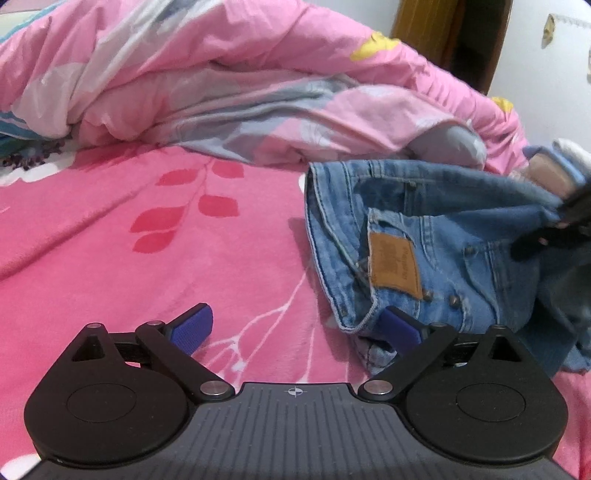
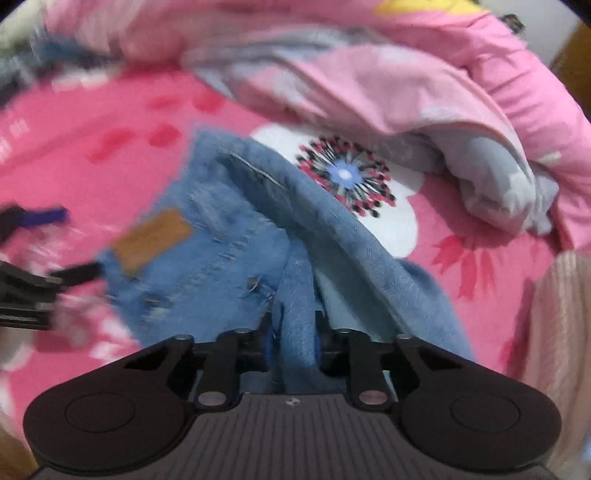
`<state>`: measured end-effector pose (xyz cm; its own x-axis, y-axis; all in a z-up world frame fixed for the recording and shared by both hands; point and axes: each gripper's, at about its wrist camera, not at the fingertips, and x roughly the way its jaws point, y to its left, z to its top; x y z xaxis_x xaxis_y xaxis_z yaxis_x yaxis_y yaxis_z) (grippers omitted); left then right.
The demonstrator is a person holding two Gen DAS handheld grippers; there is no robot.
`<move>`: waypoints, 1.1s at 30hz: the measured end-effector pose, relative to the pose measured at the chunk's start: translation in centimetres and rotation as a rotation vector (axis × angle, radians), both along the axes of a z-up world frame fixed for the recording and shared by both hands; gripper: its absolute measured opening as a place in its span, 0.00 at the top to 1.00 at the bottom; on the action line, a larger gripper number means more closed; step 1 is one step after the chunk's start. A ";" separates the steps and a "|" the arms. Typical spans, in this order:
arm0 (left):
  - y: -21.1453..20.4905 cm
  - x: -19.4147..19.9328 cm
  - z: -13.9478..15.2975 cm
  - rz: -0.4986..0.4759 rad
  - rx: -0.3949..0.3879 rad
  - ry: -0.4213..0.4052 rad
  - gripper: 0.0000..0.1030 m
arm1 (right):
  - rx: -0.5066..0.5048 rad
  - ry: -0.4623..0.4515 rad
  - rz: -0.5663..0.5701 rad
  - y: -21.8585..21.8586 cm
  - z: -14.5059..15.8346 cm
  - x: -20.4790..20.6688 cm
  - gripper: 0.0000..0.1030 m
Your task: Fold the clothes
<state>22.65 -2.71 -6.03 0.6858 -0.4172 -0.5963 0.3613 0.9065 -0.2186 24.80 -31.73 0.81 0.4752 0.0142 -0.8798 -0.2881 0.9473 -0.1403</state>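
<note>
Blue denim jeans [image 1: 443, 236] with a tan leather patch [image 1: 395, 262] lie crumpled on the pink floral bed sheet [image 1: 147, 240]. My left gripper [image 1: 295, 326] is open wide just above the sheet. Its right blue pad [image 1: 400, 326] sits at the near edge of the waistband, and its left pad [image 1: 192, 325] is over bare sheet. In the right wrist view my right gripper [image 2: 291, 339] is shut on a bunched fold of the jeans [image 2: 229, 236], which rises up to it. The same gripper [image 1: 569, 214] shows blurred at the jeans' far right side.
A crumpled pink and grey duvet [image 1: 221, 81] is heaped along the back of the bed. A brown wooden door [image 1: 454, 33] stands behind it. A pale striped cloth [image 2: 561, 314] lies at the right edge. A person's hand in a blue sleeve [image 1: 554, 166] holds the right gripper.
</note>
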 end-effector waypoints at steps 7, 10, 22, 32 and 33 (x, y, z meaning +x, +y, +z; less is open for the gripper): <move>3.8 -0.1 1.3 0.070 -0.136 -0.057 0.05 | 0.331 -0.139 -0.063 -1.6 4.1 -7.9 0.95; 4.6 -0.2 1.5 0.062 -0.182 -0.061 0.05 | 0.414 -0.102 -0.074 -1.8 1.1 -10.4 0.96; 3.5 -1.0 1.5 0.001 -0.197 -0.094 0.04 | 0.328 -0.237 0.079 1.2 1.1 -14.5 0.79; 1.8 -1.2 0.4 -0.055 -0.137 -0.084 0.05 | 0.110 -0.233 0.105 1.9 1.5 -0.2 0.24; 1.8 -1.2 0.4 -0.057 -0.137 -0.086 0.05 | 0.103 -0.172 0.101 2.0 0.4 1.2 0.33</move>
